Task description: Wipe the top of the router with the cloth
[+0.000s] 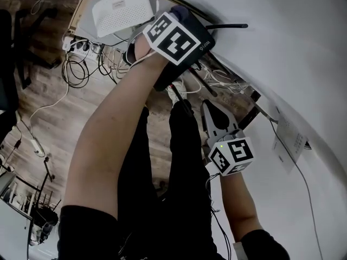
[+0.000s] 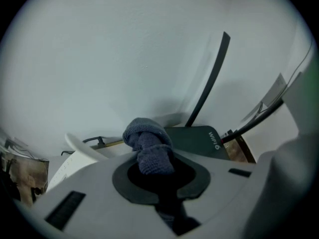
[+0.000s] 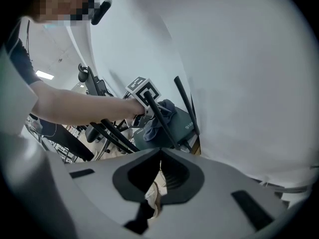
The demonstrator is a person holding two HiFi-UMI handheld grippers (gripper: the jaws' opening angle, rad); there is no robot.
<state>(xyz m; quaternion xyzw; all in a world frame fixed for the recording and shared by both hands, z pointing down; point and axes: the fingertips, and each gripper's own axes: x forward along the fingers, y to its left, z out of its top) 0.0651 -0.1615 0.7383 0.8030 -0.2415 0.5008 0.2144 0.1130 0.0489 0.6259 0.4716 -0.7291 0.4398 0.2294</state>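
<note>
The dark router (image 1: 208, 41) marked "WIFI 6" (image 2: 199, 139) sits by the white wall, one thin antenna (image 2: 209, 78) pointing up. My left gripper (image 1: 184, 21) is shut on a bunched dark blue cloth (image 2: 147, 144), which sticks out past the jaws just over the router's near end. The right gripper view shows that cloth (image 3: 162, 114) resting on the router's top (image 3: 175, 124) among the antennas. My right gripper (image 1: 209, 108) hovers below and apart from the router; its jaws (image 3: 159, 152) are shut with nothing between them.
A white router (image 1: 119, 10) lies just left of the dark one. Power strips and tangled cables (image 1: 81, 53) spread over the wooden floor. The white wall (image 1: 293, 47) and a hanging cable (image 1: 303, 177) close in on the right. The person's legs (image 1: 162, 188) are below.
</note>
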